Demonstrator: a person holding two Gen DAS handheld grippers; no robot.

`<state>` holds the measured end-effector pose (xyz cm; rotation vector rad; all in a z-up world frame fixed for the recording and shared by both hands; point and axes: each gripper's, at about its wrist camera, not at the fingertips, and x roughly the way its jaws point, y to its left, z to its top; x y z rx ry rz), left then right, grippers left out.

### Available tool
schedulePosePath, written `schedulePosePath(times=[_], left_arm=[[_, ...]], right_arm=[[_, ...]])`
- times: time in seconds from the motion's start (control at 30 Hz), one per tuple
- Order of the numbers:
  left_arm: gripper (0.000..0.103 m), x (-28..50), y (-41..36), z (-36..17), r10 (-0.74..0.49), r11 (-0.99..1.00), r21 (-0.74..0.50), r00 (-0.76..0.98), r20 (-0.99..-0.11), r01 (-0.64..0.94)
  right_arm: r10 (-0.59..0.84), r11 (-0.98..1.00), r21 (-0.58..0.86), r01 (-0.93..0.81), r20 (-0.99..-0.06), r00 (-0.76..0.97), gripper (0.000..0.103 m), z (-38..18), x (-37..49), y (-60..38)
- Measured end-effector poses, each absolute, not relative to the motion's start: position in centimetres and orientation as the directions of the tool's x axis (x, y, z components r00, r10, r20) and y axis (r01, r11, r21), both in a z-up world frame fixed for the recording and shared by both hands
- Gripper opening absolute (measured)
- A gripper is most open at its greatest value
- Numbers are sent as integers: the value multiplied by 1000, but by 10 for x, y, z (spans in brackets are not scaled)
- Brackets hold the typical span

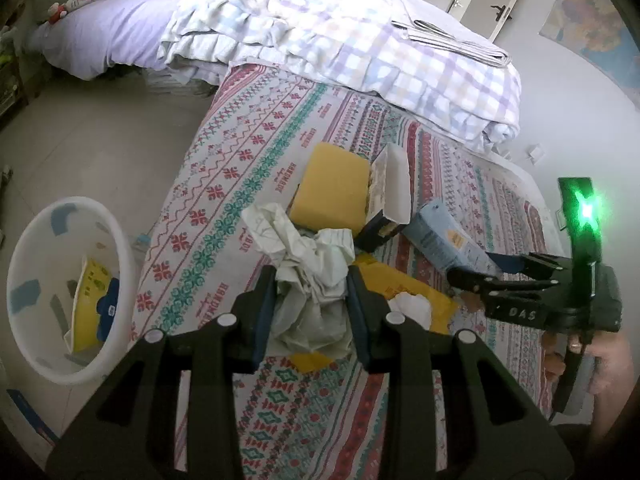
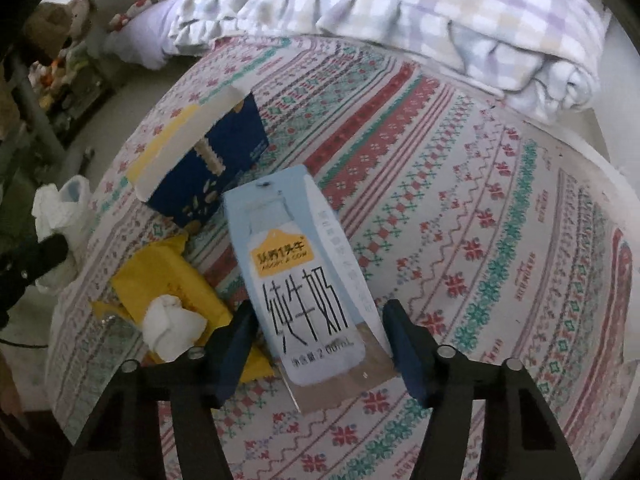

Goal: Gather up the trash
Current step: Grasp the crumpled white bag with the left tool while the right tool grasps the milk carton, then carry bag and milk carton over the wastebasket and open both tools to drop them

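Soft daylight, seemingly from the far side, washes out the checked quilt (image 1: 344, 40). A green lamp (image 1: 586, 212) flares with glare. Fisheye bending darkens the edges; the right wrist view looks dimmer, slightly blurred.

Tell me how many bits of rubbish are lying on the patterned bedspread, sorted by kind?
Crumpled paper: 2 (big wad, small white wad)
Cartons and boxes: 2 (milk carton, dark blue box)
Yellow wrappers: 1 (yellow packet)
Yellow sponge-like block: 1 (yellow block)
Total: 6
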<state>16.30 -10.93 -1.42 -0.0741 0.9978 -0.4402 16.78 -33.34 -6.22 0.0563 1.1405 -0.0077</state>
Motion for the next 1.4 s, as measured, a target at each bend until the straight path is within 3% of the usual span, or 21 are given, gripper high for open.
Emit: schedulePosePath(times=[0.67, 1.4], left_arm=[[36, 152, -92, 2, -420, 903, -301, 490, -764, 306], [37, 148, 6, 8, -328, 944, -284, 555, -765, 166]], right_arm=[[45, 990, 111, 84, -824, 565, 57, 13, 120, -313], [194, 980, 126, -155, -789, 583, 57, 14, 120, -186]])
